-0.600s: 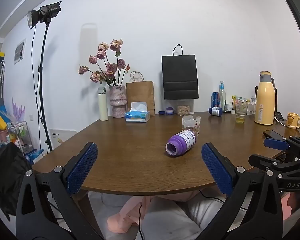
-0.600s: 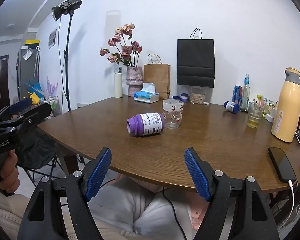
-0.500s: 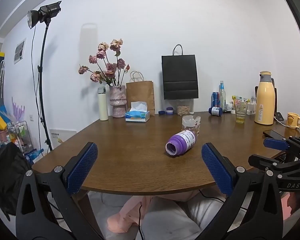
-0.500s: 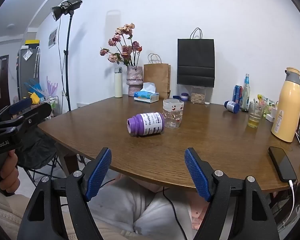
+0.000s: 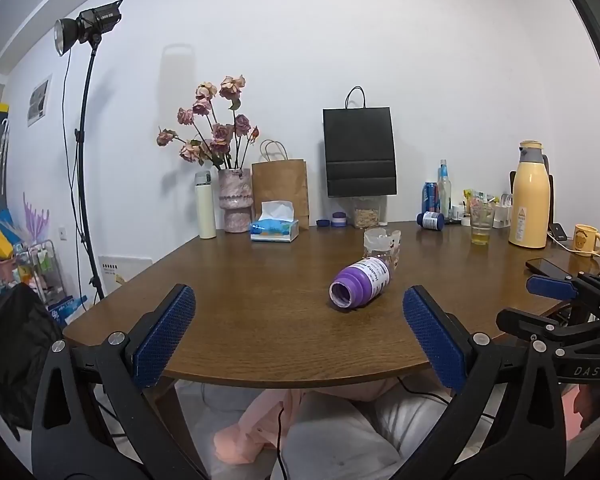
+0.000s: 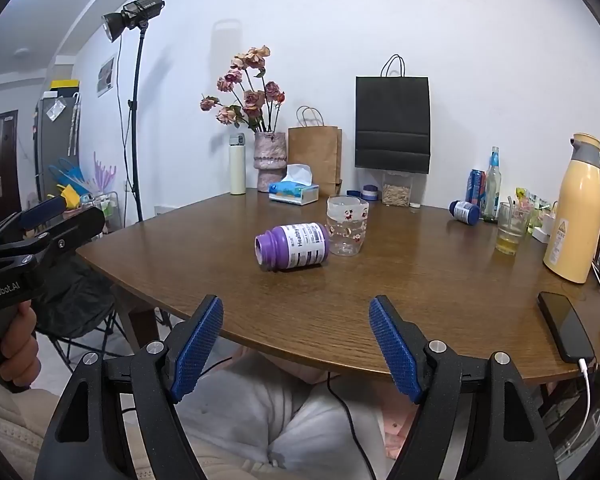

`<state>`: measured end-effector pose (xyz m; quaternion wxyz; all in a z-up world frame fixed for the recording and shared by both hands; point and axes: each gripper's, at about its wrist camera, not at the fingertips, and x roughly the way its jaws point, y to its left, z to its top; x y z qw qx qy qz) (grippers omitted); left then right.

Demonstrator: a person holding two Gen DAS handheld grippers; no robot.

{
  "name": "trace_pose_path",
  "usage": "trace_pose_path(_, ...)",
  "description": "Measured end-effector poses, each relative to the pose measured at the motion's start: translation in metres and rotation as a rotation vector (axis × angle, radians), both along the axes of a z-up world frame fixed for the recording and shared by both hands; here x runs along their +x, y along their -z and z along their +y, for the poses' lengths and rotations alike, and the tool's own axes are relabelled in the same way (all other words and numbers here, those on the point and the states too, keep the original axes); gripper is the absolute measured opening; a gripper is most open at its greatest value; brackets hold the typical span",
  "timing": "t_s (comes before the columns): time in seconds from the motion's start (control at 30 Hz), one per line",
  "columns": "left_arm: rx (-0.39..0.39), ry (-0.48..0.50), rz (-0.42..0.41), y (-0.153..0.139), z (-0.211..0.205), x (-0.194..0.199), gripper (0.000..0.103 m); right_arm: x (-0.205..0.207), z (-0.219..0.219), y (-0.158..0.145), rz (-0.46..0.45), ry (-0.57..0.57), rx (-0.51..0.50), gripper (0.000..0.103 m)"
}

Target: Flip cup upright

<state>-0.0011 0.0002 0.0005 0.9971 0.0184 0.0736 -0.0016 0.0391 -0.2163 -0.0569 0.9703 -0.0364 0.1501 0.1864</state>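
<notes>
A clear plastic cup (image 6: pixel 347 225) with small red figures stands on the brown table (image 6: pixel 400 292), just behind a purple bottle (image 6: pixel 291 246) that lies on its side. In the left wrist view the cup (image 5: pixel 381 242) is partly hidden behind the bottle (image 5: pixel 360 284). Whether the cup's mouth is up or down I cannot tell. My left gripper (image 5: pixel 299 337) is open and empty at the table's near edge. My right gripper (image 6: pixel 296 348) is open and empty, also at the near edge, short of the bottle.
A phone (image 6: pixel 565 326) on a cable lies at the right edge. A yellow thermos (image 6: pixel 578 208), a glass of liquid (image 6: pixel 510 228), bottles, a tissue box (image 6: pixel 294 192), a flower vase (image 6: pixel 269 160) and paper bags stand along the back. A lamp stand (image 6: pixel 134 120) is left.
</notes>
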Motion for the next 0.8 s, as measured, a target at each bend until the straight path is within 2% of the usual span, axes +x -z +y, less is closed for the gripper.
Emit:
trace_pose_path(0.6, 0.001, 0.000, 0.007, 0.006, -0.003, 0.005, 0.103, 0.000, 0.000, 0.001, 0.002, 0.000, 0.001, 0.080)
trace_pose_path(0.63, 0.001, -0.001, 0.006, 0.014, -0.005, 0.003, 0.103, 0.000, 0.000, 0.001, 0.003, 0.000, 0.002, 0.080)
trace_pose_path(0.8, 0.002, -0.001, 0.007, 0.016, -0.009, 0.001, 0.103, 0.000, 0.001, 0.001, 0.001, 0.000, 0.001, 0.080)
